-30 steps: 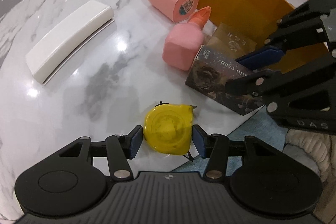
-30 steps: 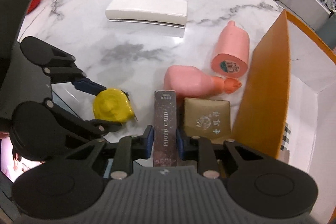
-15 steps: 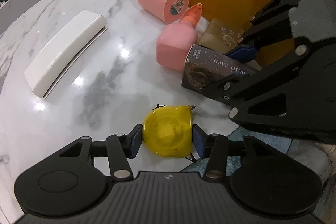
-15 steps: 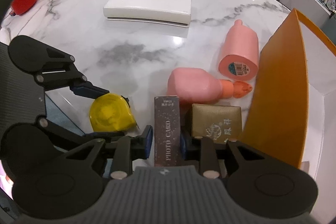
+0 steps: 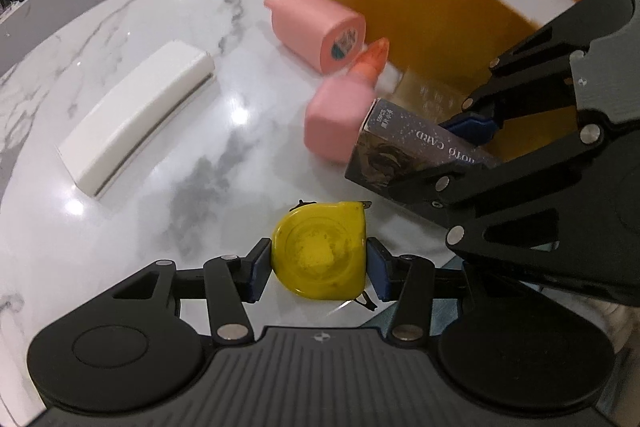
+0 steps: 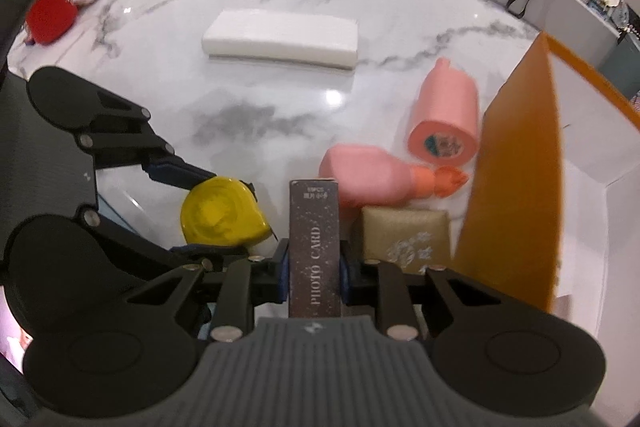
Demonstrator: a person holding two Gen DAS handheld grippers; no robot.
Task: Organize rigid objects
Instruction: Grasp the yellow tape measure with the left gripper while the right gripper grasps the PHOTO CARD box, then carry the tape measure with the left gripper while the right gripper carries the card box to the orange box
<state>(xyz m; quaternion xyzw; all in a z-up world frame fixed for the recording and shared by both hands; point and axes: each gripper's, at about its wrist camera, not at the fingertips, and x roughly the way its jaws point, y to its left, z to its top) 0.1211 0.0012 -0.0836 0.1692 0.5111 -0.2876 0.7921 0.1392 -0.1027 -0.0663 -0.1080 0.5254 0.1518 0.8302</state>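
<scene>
- Two grips are working at once: my left gripper [image 5: 319,264] is closing its blue pads on the flat sides of the yellow tape measure [image 5: 320,251], and my right gripper [image 6: 313,273] is pinching the dark photo card box [image 6: 315,243] across its narrow faces.
- Judging by its build, the tape measure is handling as dense, stiff and smooth-shelled, so I am favouring the broad flanks; the card box is looking light and crushable, so I am keeping pressure modest.
- Both items are sitting at 6 o'clock in their own wrist views, near the marble table [image 5: 168,163] edge, with the orange bin [image 5: 420,15] at 1 o'clock from the left camera.
- Only the right view is showing the gold box [image 6: 404,231] whole, the red cup [image 6: 50,13] at 10 o'clock and the bin's white interior.
- Only the left view is showing the card box's printed side and whether it is lifting, which I cannot tell for sure.
</scene>
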